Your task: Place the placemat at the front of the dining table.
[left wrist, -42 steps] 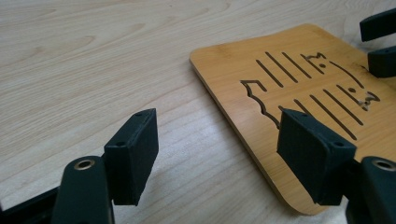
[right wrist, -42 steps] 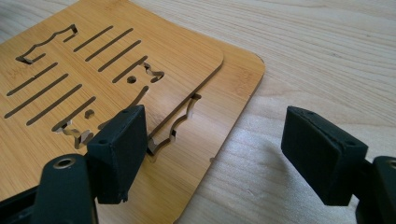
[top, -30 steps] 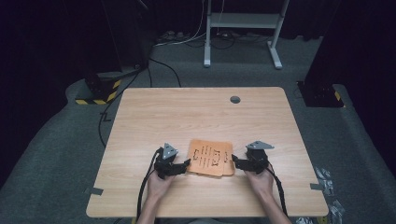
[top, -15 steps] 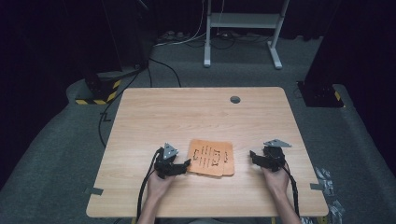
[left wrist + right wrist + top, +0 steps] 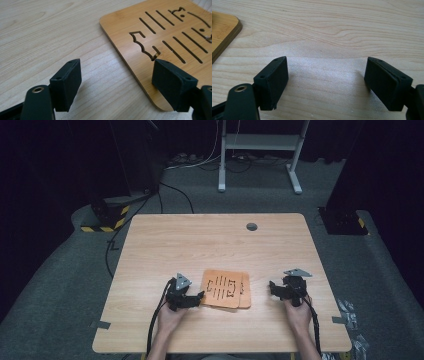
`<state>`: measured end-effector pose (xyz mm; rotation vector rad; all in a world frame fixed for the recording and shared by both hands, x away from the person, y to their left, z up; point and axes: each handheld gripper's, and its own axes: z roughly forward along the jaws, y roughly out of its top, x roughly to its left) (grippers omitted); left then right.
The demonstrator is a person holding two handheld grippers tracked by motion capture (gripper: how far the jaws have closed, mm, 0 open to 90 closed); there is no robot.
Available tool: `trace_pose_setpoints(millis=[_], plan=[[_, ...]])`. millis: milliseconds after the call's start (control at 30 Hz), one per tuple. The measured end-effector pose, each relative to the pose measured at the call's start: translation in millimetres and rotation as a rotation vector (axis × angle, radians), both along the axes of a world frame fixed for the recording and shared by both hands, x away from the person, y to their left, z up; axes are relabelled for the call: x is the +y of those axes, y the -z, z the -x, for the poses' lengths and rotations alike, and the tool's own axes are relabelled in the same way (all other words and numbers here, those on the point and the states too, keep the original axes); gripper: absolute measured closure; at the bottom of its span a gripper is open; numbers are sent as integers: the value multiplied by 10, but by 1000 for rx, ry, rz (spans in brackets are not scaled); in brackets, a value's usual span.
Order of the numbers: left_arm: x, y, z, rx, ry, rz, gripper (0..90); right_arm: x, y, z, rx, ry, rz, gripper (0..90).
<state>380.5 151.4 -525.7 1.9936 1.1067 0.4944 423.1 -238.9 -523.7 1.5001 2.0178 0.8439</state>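
So these bamboo boards (image 5: 226,289) sit stacked near my edge of the table (image 5: 210,240), between both tools. My left gripper (image 5: 116,75) has its jaws apart, one pad hovering over the top board's corner, nothing pinched. My right gripper (image 5: 325,80) is well off to the side, jaws wide and just been opening, bare table between them. The boards look thin, stiff, light and a bit slick, so I'd pinch the overhanging edge.
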Motion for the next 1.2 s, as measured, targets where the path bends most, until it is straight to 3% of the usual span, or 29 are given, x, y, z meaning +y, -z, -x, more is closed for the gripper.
trace_pose_setpoints(millis=[100,367,400,467,533,733,767,833,1033,1067,1200], plan=[[-4,-2,-3,4,3,-15,237,2,0,2,0,1,0,194],[-4,0,-9,15,-3,-7,231,2,1,-7,-2,-5,0,194],[-6,0,-9,16,-5,-8,231,2,-12,0,20,-11,-6,194],[-8,1,-14,14,1,-16,231,2,4,-13,-3,-11,4,190],[-9,1,-15,14,1,-17,229,7,1,-18,3,-10,-1,184],[-6,3,-22,21,-5,-11,226,-3,1,-17,3,-23,-2,182],[-7,3,-22,25,-12,-10,224,-13,-14,5,28,-47,-10,182],[-3,3,-27,26,-10,-10,221,-17,-4,3,10,-50,-3,182],[2,5,-38,37,-15,-1,213,-29,-17,-2,31,-67,-11,183],[3,7,-40,35,-14,2,213,-25,-4,-5,13,-59,-10,184],[6,6,-44,46,-19,8,211,-26,-11,2,17,-62,-4,199]])
